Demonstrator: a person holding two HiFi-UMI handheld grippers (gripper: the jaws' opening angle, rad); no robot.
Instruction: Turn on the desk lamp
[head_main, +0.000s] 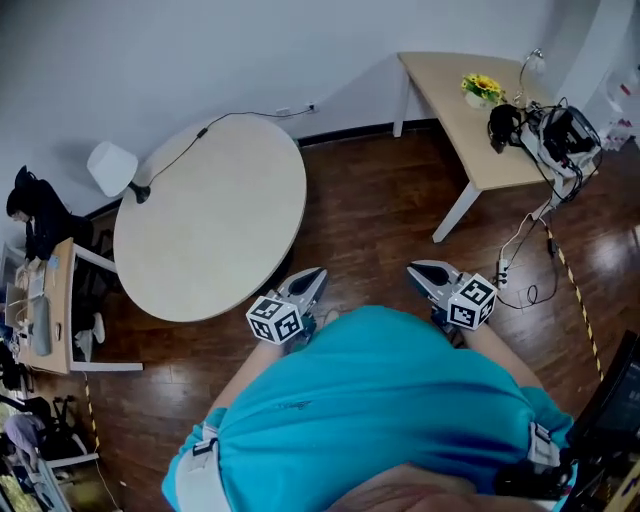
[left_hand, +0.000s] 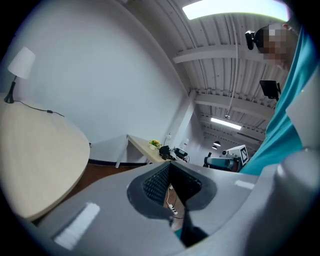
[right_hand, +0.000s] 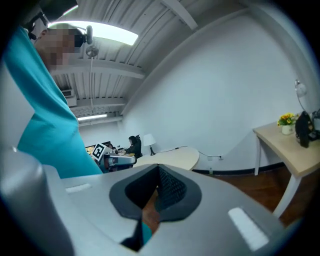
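The desk lamp (head_main: 113, 168) stands at the rim of the round table (head_main: 215, 235), at about ten o'clock from the person. Its white shade hangs out past the edge. Its cord (head_main: 230, 115) crosses the tabletop toward a wall socket near twelve o'clock, which is probably why the lamp sits on the table's wall side.

Both tools are tucked against the teal shirt (head_main: 380, 400), well apart from the lamp. The left gripper (head_main: 316, 273) has its jaws pressed together on nothing, and the right gripper (head_main: 416, 268) is closed and empty as well. This looks like a carrying posture, with no reach begun (closed tips would also suit pressing a button).

The switch cannot be made out. A small dark lump on the cord (head_main: 202, 131) may be an inline one, but it is too small to tell. Whether the bulb is lit cannot be told either. In the right gripper view the lamp is tiny, just beside a seated person (right_hand: 132, 145) at nine o'clock. The left gripper view crowds it against the frame's ten o'clock edge.
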